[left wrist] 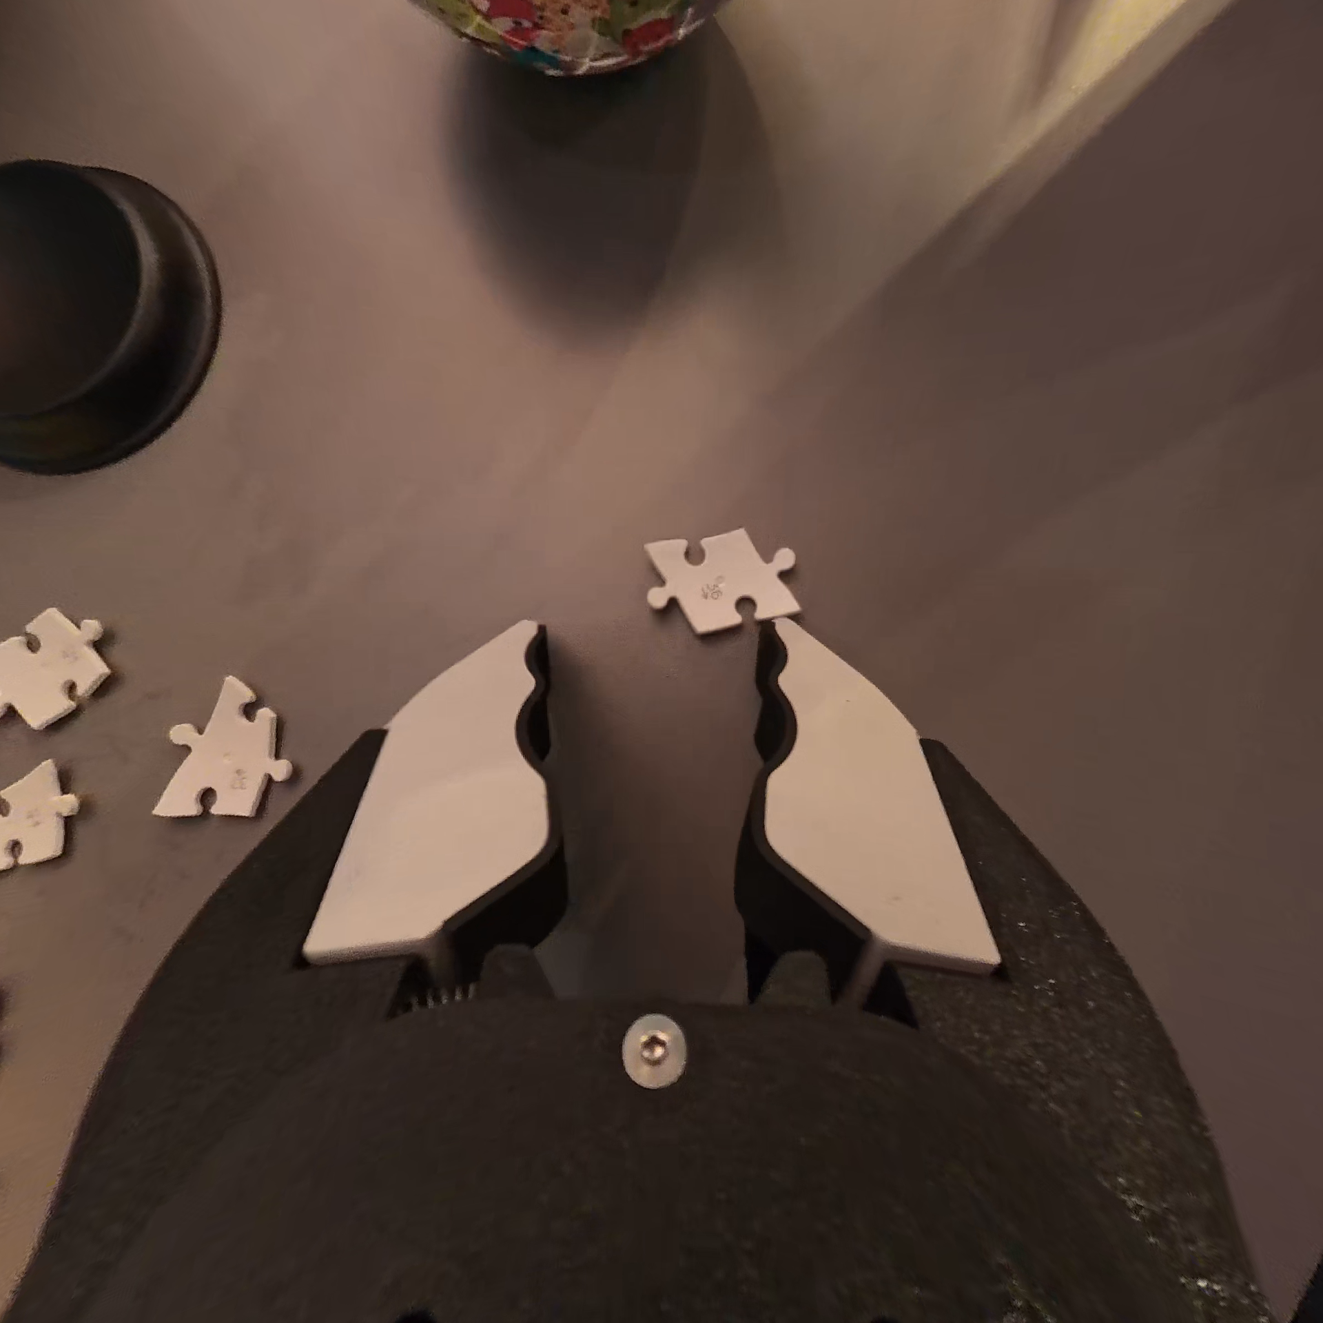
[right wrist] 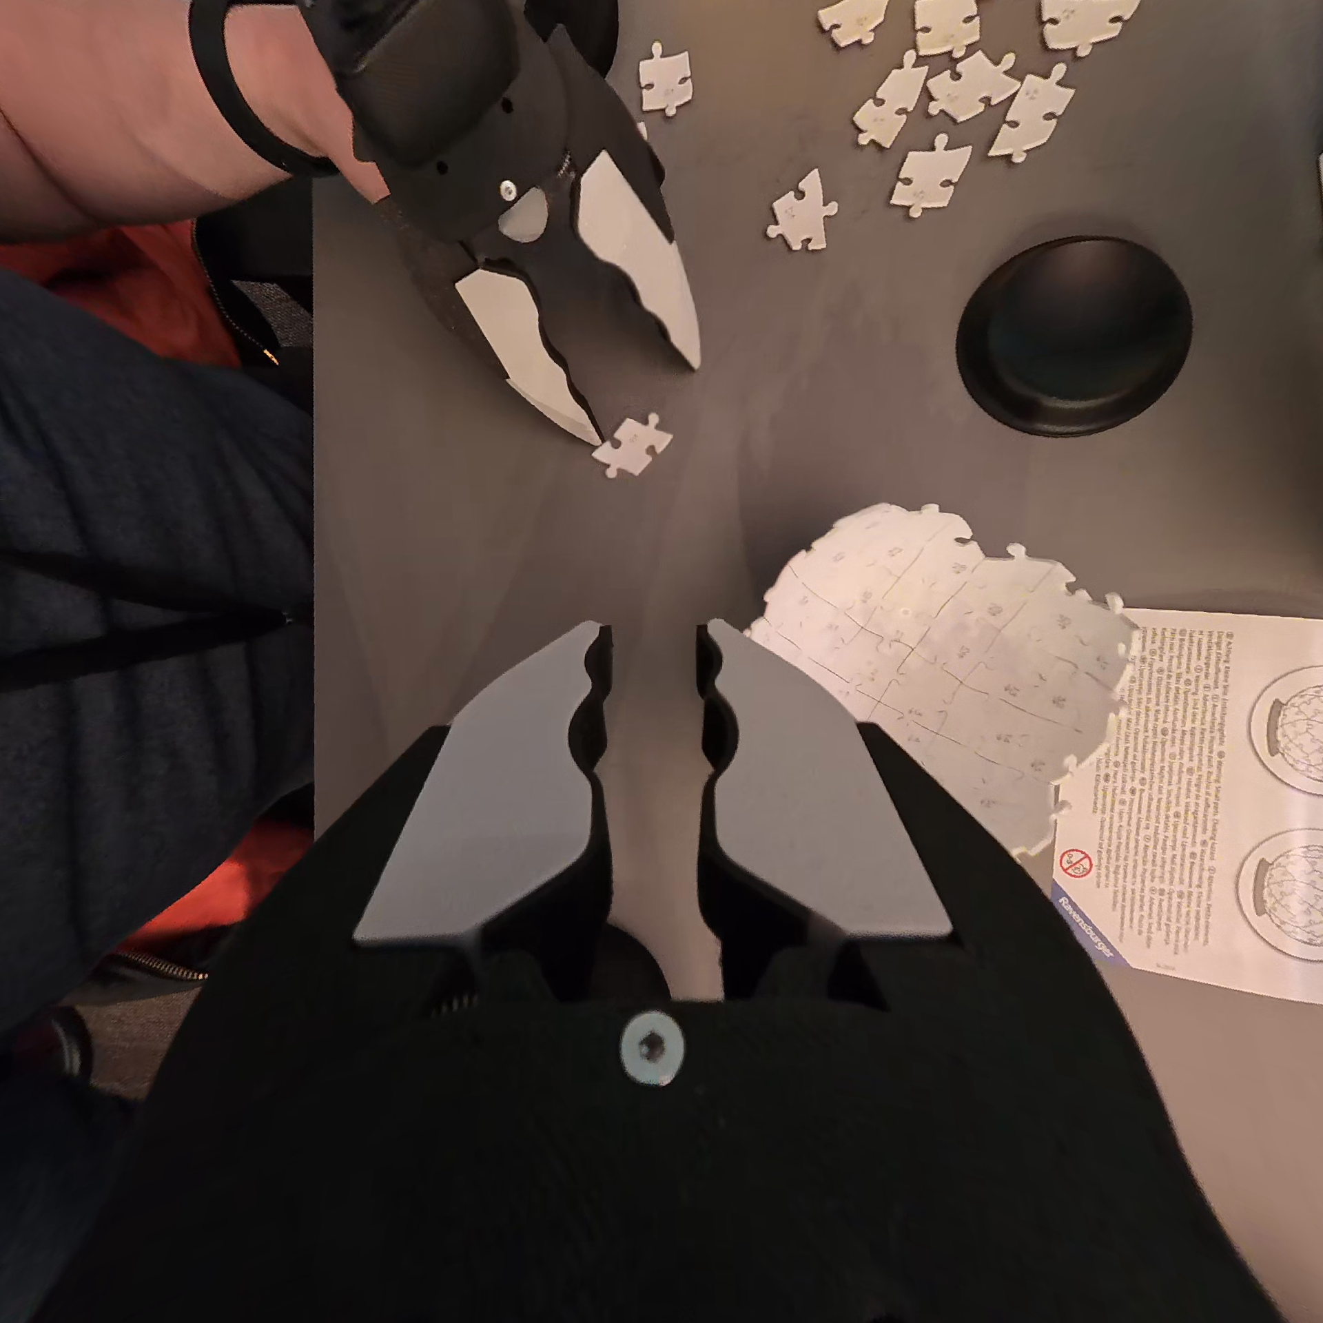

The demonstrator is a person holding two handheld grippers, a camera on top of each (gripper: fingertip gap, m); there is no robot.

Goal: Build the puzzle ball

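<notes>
A half-built puzzle ball (right wrist: 952, 666) lies open side up on the grey table, its white inside showing; its coloured outside shows at the top of the left wrist view (left wrist: 573, 32). A single white puzzle piece (left wrist: 723, 581) lies face down just beyond my left gripper (left wrist: 655, 630), which is open and empty; its right fingertip (left wrist: 777, 633) is at the piece's near edge. In the right wrist view the same piece (right wrist: 633, 445) lies at the left gripper's (right wrist: 648, 401) lower fingertip. My right gripper (right wrist: 653, 633) is open and empty, above the table beside the ball.
A black round stand (right wrist: 1074, 336) sits on the table, also in the left wrist view (left wrist: 93, 315). Several loose white pieces (right wrist: 952, 93) lie at the far side, some in the left wrist view (left wrist: 225, 752). An instruction sheet (right wrist: 1217, 802) lies by the ball. A person's hand (right wrist: 143, 100) holds the left gripper.
</notes>
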